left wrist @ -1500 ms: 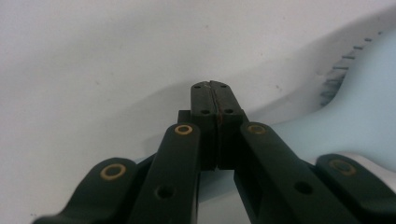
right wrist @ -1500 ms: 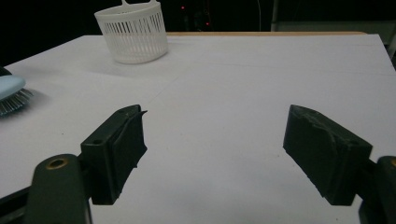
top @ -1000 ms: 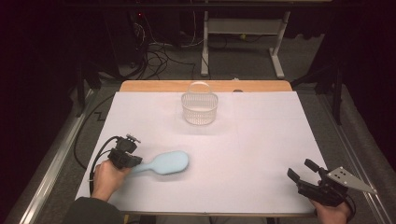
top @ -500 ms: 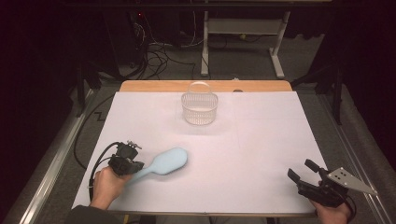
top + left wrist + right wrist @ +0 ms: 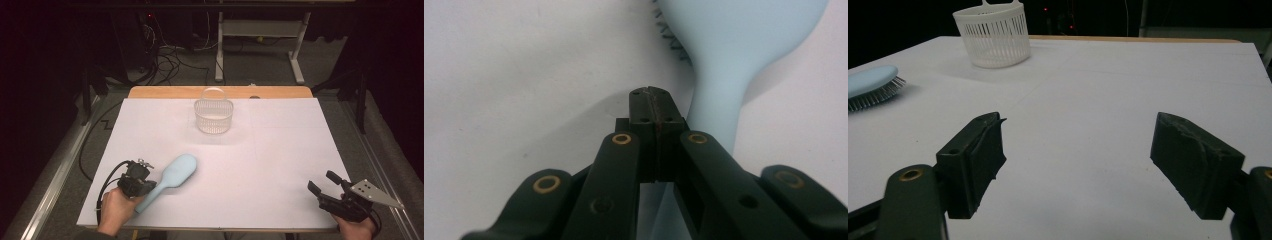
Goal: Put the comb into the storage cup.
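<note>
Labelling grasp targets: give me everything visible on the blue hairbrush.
The hairbrush is pale blue, smooth and plastic-looking, with an oval head narrowing into a straight handle. Its dark bristles face down on the white table; the right gripper view shows them under the head. It lies flat at the near left, handle toward the person, head angled up and right toward the basket, well short of it. The left tool, jaws shut together, sits over the handle; whether it touches the handle is unclear.
</note>
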`<action>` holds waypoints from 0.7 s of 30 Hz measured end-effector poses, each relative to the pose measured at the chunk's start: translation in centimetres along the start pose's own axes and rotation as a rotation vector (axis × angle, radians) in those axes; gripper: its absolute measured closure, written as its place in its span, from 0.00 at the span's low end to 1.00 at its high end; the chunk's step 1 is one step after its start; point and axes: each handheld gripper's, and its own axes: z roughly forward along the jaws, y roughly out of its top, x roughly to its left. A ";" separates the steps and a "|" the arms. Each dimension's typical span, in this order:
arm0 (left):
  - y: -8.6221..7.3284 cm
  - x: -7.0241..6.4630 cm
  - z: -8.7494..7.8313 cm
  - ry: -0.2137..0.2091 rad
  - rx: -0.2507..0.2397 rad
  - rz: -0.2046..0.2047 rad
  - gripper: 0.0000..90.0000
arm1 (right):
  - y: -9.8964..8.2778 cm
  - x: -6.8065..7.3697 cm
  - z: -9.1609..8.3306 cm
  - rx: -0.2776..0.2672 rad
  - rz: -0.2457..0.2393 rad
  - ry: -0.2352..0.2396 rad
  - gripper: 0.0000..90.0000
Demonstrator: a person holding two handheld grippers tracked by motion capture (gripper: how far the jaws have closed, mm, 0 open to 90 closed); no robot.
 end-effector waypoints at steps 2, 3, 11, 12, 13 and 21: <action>0.0 -0.2 0.0 -0.004 -0.001 0.001 0.98 | 0.0 0.0 0.1 0.001 0.002 -0.001 0.24; -0.1 -0.3 0.0 -0.007 -0.006 0.001 0.98 | 0.0 -0.1 0.1 0.001 0.003 -0.001 0.24; -0.3 -0.5 0.0 -0.033 -0.026 -0.011 0.98 | 0.0 0.0 0.0 -0.002 0.005 -0.001 0.24; -0.3 -0.5 -0.1 -0.036 -0.029 -0.014 0.98 | 0.0 0.0 0.0 -0.002 0.005 0.000 0.24; -0.3 -0.4 -0.1 -0.038 -0.036 -0.018 0.98 | 0.0 0.0 0.0 -0.002 0.005 0.000 0.24; -0.4 -0.3 -0.5 -0.044 -0.081 -0.022 0.89 | 0.0 -0.1 0.0 -0.002 0.001 -0.002 0.24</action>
